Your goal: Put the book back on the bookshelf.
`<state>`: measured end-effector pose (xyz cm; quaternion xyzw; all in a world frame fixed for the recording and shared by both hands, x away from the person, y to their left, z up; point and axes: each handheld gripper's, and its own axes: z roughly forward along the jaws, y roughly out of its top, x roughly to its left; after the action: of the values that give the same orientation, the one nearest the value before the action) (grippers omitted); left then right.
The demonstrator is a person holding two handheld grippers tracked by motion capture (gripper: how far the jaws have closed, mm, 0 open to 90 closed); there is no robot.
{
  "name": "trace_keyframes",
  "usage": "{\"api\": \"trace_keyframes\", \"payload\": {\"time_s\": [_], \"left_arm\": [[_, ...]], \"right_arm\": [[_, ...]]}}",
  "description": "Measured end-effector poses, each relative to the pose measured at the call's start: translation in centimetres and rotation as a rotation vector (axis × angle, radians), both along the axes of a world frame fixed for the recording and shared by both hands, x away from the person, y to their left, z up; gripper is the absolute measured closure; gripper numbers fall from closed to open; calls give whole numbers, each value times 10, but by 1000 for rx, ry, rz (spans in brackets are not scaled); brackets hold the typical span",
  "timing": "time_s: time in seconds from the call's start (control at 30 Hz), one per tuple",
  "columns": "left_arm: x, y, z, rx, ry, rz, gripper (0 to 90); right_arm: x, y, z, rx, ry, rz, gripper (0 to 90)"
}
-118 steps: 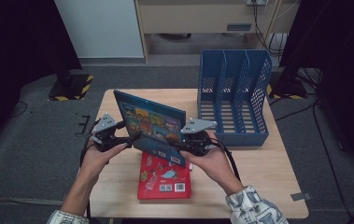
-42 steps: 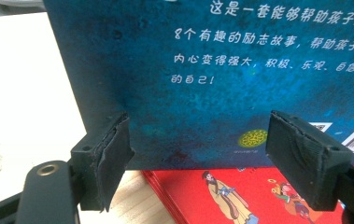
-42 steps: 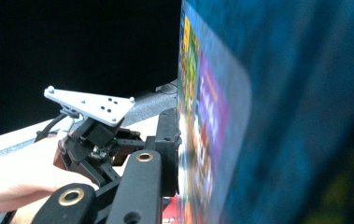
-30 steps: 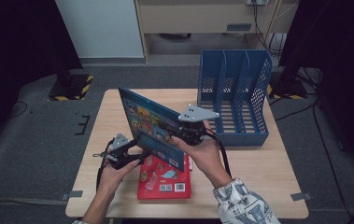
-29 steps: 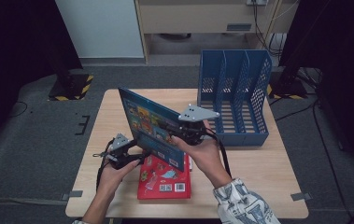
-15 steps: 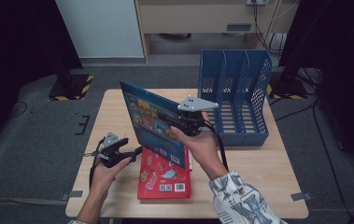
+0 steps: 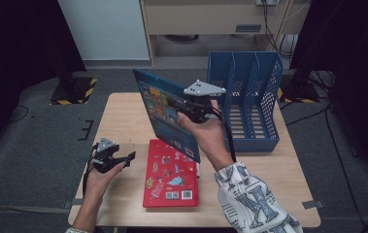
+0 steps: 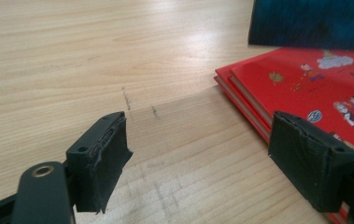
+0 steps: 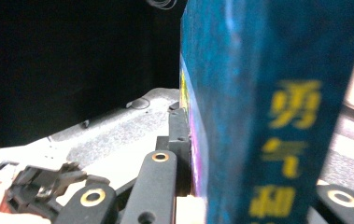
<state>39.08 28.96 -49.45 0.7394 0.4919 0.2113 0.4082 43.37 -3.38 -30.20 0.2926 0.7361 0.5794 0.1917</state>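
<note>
Blue hardcover picture book (image 7: 164, 114) is held upright above the wooden table (image 7: 123, 116), pinched by the right gripper (image 7: 191, 108). Left gripper (image 7: 118, 160) jaws are spread, empty, beside the red picture book (image 7: 172, 174).

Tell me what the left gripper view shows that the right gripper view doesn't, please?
The left gripper view alone shows the left gripper's black jaws standing apart with nothing between them, above the pale wooden table beside the flat red picture book.

The right gripper view alone shows the right gripper clamped on the dark blue hardcover book, whose spine bears yellow lettering.

Both share that blue book: the left gripper view catches a corner of it.
</note>
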Motion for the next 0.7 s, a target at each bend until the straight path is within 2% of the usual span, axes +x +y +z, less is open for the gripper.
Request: {"api": "trace_keyframes", "payload": {"time_s": [0.37, 0.7], "left_arm": [[1, -2, -3, 13, 12, -9, 188], [2, -4, -6, 27, 32, -20, 151]], "right_arm": [[8, -26, 11, 4, -5, -68, 826], [6, -30, 17, -1, -12, -74, 826]]}}
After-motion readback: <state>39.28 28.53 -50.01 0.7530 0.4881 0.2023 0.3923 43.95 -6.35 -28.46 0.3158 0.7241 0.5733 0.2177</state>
